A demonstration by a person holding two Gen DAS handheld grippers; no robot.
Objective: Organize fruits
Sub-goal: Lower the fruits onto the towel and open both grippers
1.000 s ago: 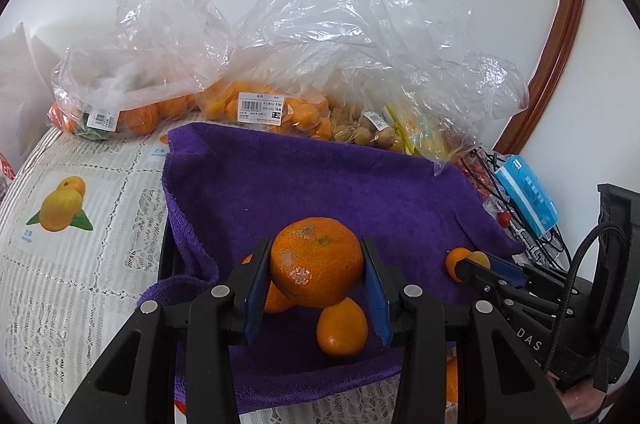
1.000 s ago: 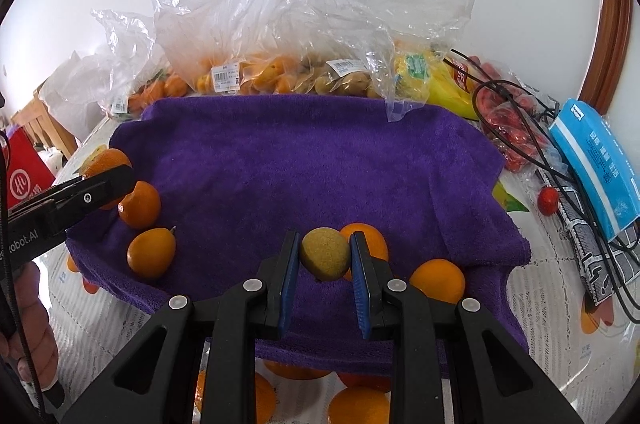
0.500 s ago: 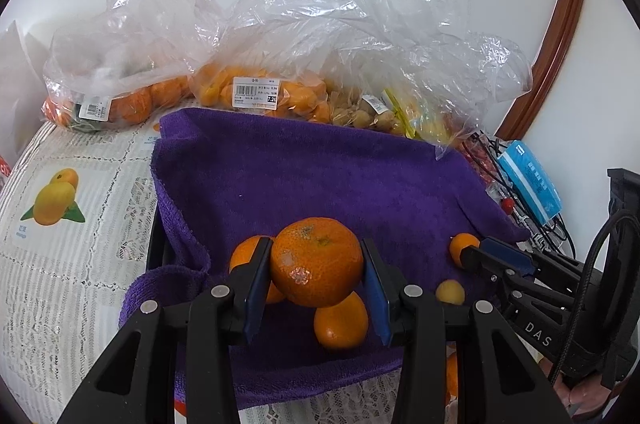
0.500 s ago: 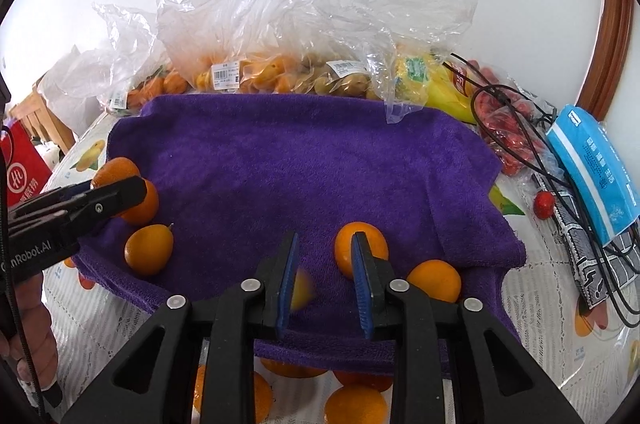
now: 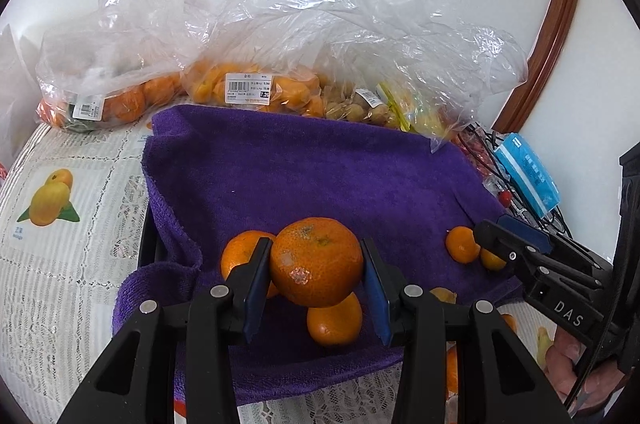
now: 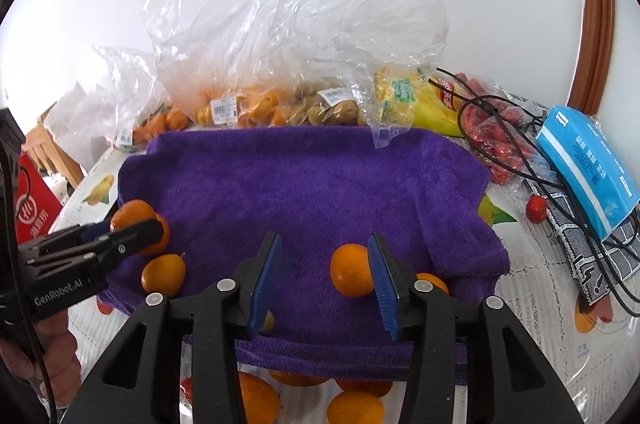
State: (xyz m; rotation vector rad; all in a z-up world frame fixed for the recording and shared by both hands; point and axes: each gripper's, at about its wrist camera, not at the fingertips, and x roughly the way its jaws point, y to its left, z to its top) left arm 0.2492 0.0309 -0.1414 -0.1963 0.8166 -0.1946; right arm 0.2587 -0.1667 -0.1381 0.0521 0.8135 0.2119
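Gone from the right tongs (image 6: pixel 326 282) is the small greenish-yellow fruit they pinched a second ago; their blue pads are spreading now with nothing between them, and a small yellow fruit (image 6: pixel 267 322), likely the same one, lies on the cloth just behind the left pad. The left tongs (image 5: pixel 316 288) are clenched on a large round orange mandarin (image 5: pixel 316 262) with pale scuffs on its dimpled skin, held clear above the purple terry towel (image 5: pixel 320 175).

Just below it lie a smaller smooth orange fruit (image 5: pixel 335 320) and another (image 5: pixel 240 256) behind the left pad. A small orange fruit (image 6: pixel 352 270) sits beside the right tongs' right pad.

I'd judge the mandarin light, with loose, soft skin that bruises if squeezed; gripping across its widest part, as now, looks right. The smaller ones look smooth, firm and quick to roll.

Beyond the towel, crumpled clear plastic bags of fruit (image 5: pixel 248 89) are heaped against the wall.
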